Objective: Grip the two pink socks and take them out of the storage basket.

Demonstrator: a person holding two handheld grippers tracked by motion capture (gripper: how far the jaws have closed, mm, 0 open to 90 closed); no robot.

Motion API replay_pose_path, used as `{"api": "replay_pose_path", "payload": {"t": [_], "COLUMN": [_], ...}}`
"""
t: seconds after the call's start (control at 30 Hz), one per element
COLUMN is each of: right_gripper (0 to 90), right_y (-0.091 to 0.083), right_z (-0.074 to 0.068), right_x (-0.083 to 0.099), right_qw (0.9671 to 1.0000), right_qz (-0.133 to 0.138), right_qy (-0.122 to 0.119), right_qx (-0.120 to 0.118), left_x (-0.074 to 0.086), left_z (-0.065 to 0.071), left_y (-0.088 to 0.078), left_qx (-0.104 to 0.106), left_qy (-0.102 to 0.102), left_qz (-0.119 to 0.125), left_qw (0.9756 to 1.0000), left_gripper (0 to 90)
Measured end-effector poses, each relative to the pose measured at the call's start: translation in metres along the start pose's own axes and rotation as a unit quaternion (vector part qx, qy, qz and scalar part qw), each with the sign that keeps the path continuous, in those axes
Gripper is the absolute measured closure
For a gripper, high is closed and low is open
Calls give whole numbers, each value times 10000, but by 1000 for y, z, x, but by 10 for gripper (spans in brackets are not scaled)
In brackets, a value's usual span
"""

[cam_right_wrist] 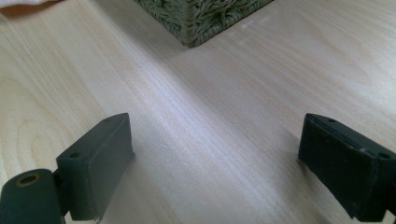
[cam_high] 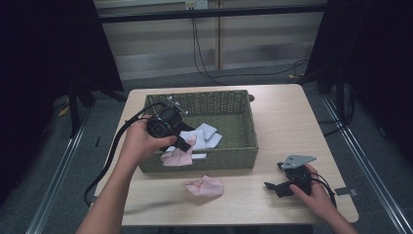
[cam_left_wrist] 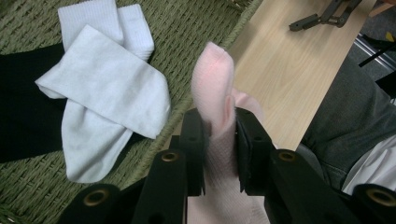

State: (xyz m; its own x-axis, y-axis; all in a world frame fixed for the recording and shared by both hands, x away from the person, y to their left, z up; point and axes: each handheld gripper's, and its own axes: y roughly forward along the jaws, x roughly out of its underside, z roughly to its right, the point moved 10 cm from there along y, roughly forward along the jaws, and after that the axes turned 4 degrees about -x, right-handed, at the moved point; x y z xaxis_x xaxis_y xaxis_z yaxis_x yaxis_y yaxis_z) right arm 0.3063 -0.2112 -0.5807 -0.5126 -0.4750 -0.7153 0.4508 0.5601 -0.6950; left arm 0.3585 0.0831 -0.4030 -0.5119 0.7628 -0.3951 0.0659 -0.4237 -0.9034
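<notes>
1. A pink sock (cam_left_wrist: 215, 88) is pinched between the jaws of the left claw (cam_left_wrist: 219, 135), held above the front wall of a green woven basket (cam_high: 243, 122); its toe end sticks up past the jaws.
2. Inside the basket, white socks (cam_left_wrist: 107, 84) are lying partly over a black garment (cam_left_wrist: 23, 107).
3. A second pink sock (cam_high: 205, 185) is seen on the light wooden desk (cam_high: 282, 117), just in front of the basket.
4. The right claw (cam_high: 277, 187) is rested on the desk well to the right, its jaws spread wide with nothing between them; the basket's corner is seen ahead of it.
</notes>
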Motion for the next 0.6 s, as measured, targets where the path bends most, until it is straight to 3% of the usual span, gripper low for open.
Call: {"api": "replay_pose_path", "payload": {"t": [0.6], "right_gripper": [93], "right_y": [0], "right_z": [0], "right_x": [0], "right_qw": [10000], "right_qz": [5], "right_qy": [-9], "right_qx": [-1], "left_x": [13], "left_z": [7], "left_y": [7], "left_qx": [28], "left_qy": [56], "left_qz": [46], "left_qw": [10000], "left_gripper": [748]}}
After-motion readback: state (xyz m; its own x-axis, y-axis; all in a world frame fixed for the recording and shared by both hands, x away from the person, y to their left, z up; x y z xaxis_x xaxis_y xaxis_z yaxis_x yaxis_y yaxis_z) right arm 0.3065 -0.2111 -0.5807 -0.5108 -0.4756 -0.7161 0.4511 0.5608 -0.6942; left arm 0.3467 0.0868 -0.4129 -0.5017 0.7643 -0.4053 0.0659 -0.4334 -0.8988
